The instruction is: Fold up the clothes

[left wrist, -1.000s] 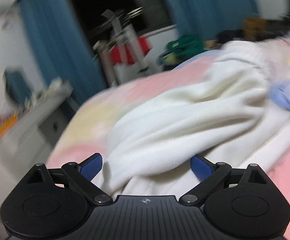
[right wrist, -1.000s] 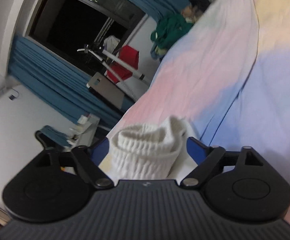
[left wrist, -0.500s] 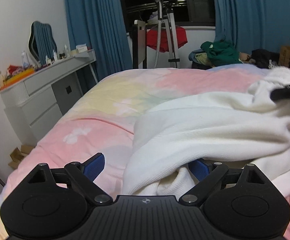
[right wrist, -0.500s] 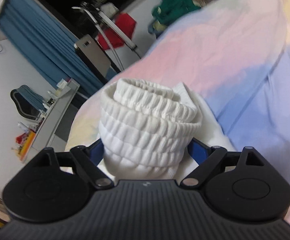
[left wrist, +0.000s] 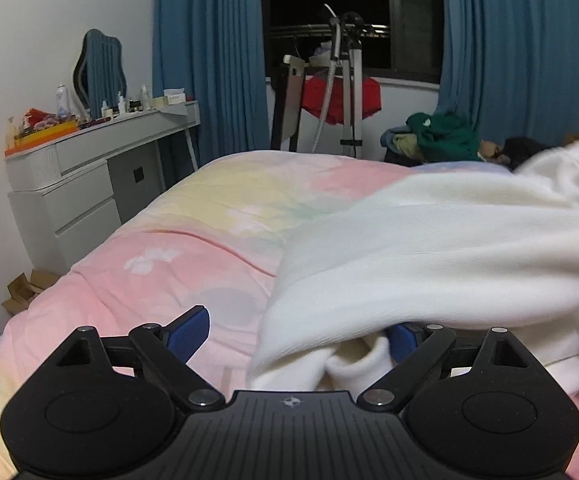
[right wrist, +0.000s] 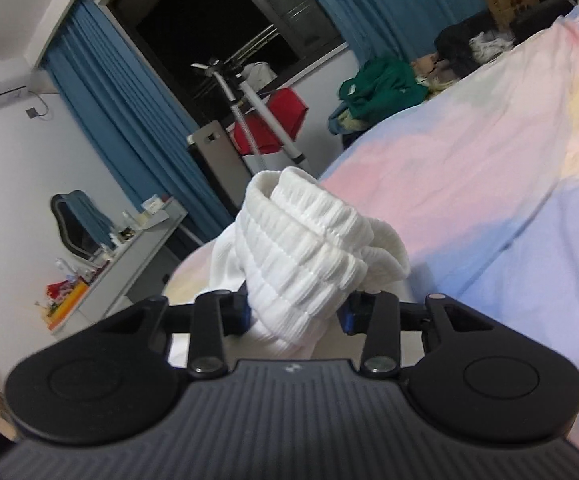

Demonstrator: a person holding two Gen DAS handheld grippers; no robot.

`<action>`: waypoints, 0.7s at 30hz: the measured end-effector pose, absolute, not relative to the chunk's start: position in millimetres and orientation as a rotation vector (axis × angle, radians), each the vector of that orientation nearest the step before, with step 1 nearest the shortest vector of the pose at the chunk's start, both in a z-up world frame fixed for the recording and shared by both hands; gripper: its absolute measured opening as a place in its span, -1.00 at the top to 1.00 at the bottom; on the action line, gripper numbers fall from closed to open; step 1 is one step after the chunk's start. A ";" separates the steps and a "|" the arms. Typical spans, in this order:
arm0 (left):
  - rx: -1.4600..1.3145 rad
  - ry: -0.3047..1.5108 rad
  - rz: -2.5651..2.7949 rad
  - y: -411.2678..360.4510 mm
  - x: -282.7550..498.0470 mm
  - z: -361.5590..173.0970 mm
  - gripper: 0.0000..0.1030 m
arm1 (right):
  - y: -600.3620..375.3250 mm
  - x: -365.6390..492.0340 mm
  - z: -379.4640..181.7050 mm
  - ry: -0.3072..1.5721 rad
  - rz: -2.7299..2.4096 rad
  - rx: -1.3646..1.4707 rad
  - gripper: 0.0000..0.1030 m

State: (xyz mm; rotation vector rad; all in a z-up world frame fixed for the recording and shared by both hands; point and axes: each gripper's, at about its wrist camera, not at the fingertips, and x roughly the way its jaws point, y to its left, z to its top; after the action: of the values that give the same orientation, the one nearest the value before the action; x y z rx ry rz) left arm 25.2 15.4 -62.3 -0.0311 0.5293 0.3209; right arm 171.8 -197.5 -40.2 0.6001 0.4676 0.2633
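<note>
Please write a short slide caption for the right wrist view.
Right hand-held gripper clamps the ribbed cuff of a white garment above a pastel bedspread.

I see a bedroom at night: dark window (left wrist: 331, 12) between blue curtains (left wrist: 209, 60). White wall at left with a grey dressing table (left wrist: 89, 168), wavy mirror (left wrist: 99, 68) and bottles on top. Bed with pastel cover (left wrist: 193, 248). Cardboard (left wrist: 29, 286) on the floor.

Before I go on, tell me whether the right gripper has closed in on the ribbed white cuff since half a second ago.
Yes. The right gripper has narrowed: both blue pads now press the ribbed white cuff, with the pastel bedspread behind.
</note>
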 end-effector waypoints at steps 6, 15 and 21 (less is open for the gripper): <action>-0.063 0.572 0.320 22.8 27.9 -67.8 -0.86 | -220.7 181.8 -77.2 0.625 0.216 0.685 0.15; -0.132 0.601 0.302 36.0 26.8 -65.9 -0.84 | -223.1 183.5 -90.1 0.685 0.184 0.688 -0.67; -0.212 0.635 0.305 47.0 27.1 -67.7 -0.84 | -230.0 198.9 -117.6 0.777 0.250 0.828 -0.77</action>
State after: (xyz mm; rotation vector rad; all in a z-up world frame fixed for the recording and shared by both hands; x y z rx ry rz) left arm 27.1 47.0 -67.7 -0.2122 0.6347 0.3053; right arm 198.9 -230.0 -117.6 0.8276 0.7773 0.2503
